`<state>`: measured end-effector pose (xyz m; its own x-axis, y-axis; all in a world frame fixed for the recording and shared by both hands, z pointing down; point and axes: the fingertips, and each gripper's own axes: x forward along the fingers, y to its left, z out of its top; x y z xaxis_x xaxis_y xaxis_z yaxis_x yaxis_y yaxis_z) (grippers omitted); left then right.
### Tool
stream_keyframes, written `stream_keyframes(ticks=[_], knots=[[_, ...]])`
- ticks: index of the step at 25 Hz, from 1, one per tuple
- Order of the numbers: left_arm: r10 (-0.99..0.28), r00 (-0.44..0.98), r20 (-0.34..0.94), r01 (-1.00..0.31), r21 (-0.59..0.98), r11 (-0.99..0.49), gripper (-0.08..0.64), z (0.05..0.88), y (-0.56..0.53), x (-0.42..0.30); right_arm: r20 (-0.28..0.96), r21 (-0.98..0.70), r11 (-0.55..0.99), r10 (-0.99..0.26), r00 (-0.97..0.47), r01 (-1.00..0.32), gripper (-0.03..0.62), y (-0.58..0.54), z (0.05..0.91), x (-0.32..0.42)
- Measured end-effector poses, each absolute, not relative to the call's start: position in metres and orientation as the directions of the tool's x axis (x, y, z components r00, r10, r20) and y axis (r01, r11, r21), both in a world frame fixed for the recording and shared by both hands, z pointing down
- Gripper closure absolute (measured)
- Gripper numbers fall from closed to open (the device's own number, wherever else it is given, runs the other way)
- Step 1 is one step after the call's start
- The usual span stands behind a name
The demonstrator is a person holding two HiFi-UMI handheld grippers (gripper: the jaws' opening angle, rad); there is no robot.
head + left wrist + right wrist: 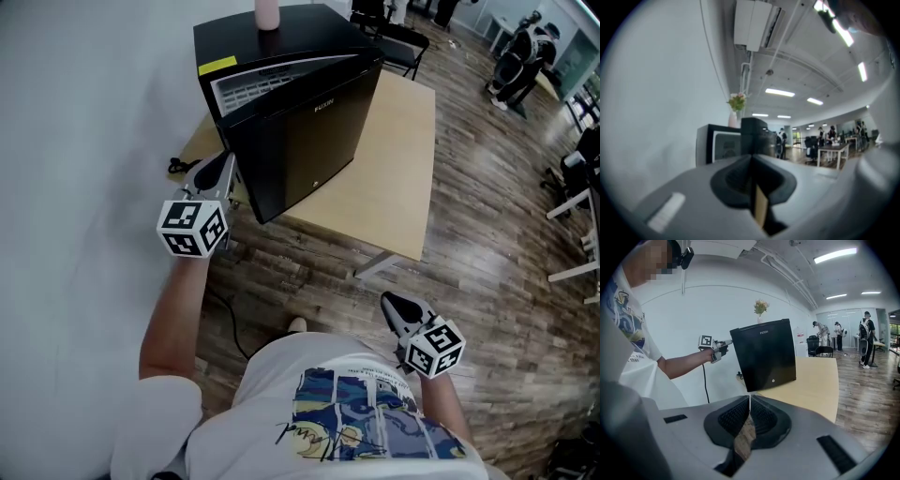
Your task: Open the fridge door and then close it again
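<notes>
A black fridge (pixel 281 56) stands on a pale wooden table (pixel 403 169) at the upper middle of the head view, close to a white wall (pixel 84 112). Its door (pixel 314 141) hangs partly open, with a white shelf showing in the gap along the top. A pink vase (pixel 267 13) with flowers sits on the fridge.

The left gripper (pixel 223 169) is at the left of the frame, just beside the door's free edge. Its jaws are pressed together with nothing between them, and whether they touch the door cannot be told. The right gripper (pixel 392 305) is low in the frame over the wooden floor (pixel 487 225), well apart from the fridge, jaws likewise closed and empty.

A black cable (pixel 225 323) trails down by the wall. A chair (pixel 405 45) stands behind the table, and people (pixel 520 52) stand at the upper right.
</notes>
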<state>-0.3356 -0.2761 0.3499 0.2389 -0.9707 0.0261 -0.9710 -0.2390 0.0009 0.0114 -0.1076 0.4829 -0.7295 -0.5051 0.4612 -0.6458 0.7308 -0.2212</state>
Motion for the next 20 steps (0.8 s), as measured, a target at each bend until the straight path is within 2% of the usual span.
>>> stream_keyframes(ticks=[20], knots=[[-0.953, 0.303, 0.024, -0.953, 0.041, -0.302, 0.551, 0.361, -0.323, -0.389, 0.466, -0.227, 0.696, -0.537, -0.703, -0.681, 0.575, -0.129, 0.502, -0.045]])
